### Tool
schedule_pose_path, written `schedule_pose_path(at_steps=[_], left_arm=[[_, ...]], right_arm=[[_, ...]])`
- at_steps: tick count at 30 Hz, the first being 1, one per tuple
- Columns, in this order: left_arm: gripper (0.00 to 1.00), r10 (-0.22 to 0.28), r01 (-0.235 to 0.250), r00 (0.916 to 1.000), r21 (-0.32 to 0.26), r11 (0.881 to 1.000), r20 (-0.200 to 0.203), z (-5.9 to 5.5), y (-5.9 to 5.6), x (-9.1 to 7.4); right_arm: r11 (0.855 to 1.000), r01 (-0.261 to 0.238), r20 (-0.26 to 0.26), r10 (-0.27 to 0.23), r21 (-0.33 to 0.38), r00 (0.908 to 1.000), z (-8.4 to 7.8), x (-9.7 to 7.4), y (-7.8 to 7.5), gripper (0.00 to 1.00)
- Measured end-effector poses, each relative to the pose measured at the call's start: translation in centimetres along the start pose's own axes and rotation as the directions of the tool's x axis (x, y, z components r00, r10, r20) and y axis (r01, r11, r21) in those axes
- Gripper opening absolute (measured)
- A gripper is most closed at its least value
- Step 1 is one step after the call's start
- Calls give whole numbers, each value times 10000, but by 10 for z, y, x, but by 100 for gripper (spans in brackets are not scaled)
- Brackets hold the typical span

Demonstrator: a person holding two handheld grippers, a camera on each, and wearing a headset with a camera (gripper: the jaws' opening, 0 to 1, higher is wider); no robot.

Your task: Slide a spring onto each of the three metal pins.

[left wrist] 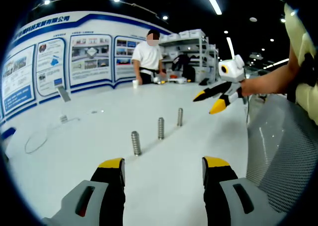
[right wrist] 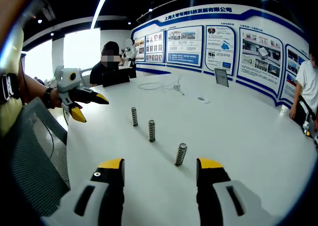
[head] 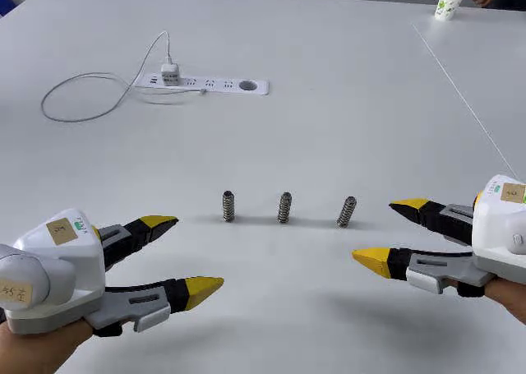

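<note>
Three springs (head: 284, 207) are seen stood in a row mid-table (head: 345, 127), the right-hand one tilted a bit. The left gripper (head: 196, 253) is held wide open, nothing gripped, near the row's left end. The right gripper (head: 374, 229) is spread wide too, empty, just beside the tilted spring. A power strip (head: 205, 84) is parked further back

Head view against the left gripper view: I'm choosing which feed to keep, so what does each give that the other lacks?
Head view: the power strip with a plugged-in charger seen plainly, and the left gripper with its white body. Left gripper view: a standing person, wall display boards, shelves and a mesh chair back. Both: the white table, the three springs standing in a row, and the right gripper, jaws open.
</note>
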State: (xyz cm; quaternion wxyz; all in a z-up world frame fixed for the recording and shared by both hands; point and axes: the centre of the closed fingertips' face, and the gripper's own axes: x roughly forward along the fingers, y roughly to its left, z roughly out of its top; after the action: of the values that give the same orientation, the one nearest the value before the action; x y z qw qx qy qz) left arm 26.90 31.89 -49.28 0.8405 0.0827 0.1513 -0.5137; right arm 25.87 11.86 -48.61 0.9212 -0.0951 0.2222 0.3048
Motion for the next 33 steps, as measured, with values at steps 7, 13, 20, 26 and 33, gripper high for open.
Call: schedule_pose_path(at_steps=[7,13,20,26,33], left_arm=[[65,63,-63,10000,44,10000,19,2,2,0],[65,82,-82,10000,59,9999,10,3,2,0],[65,55,-55,10000,56,10000,-3,2,1,2],[65,83,-83,10000,31,10000,12,2,1,1],[65,84,-84,10000,32,10000,-44,1,1,0]], right_arm=[[10000,-13,118,13,14,9999,4,2,1,60],[10000,-22,157,22,45,9999,3,2,1,60],[10000,11,170,-12,92,9999,2,1,1,60],[9999,38,223,-41,128,9997,3,1,1,60],[9999,60,245,-64,151,9997,4,1,-1,59]])
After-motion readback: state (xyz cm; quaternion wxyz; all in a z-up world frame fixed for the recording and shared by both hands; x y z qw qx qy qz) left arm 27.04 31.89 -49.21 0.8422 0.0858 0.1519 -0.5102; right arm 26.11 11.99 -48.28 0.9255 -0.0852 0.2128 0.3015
